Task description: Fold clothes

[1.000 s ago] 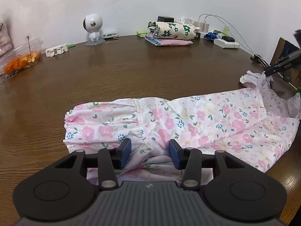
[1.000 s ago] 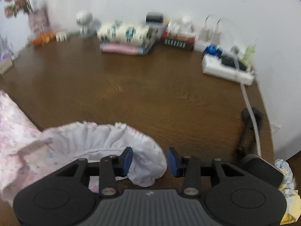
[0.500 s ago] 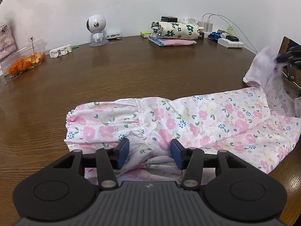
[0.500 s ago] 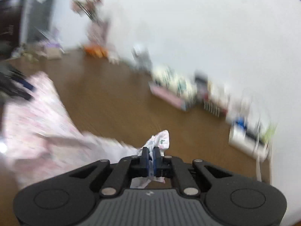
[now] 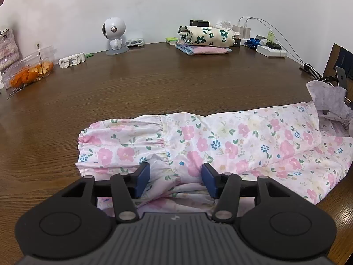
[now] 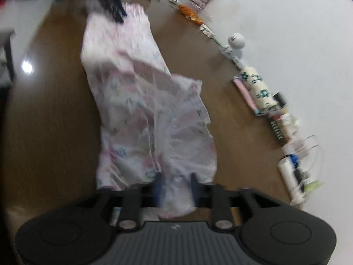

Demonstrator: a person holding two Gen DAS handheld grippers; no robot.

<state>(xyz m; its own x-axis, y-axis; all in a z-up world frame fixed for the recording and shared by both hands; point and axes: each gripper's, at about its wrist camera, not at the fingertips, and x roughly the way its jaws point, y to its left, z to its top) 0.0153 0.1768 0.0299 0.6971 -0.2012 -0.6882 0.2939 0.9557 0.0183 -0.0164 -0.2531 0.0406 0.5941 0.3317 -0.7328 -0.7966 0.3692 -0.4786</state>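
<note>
Across the brown wooden worktop (image 5: 154, 88) lay the thin, limp pink floral garment (image 5: 220, 141), likely light and slippery, best pinched at hem corners; the left claw (image 5: 175, 180) and right claw (image 6: 175, 185) were both opening, cloth between their jaws.

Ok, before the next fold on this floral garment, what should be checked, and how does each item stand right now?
1. Floral garment lies on the table, not hanging off: cannot tell at the near edge.
2. Left gripper free of the cloth: ok, jaws opening, fabric between them unpinched.
3. Right gripper free of the cloth: ok, jaws opening, cloth between them.
4. Hem end flat: not ok, a ruffle stands up.
5. Folded stack away from the garment: ok.
</note>
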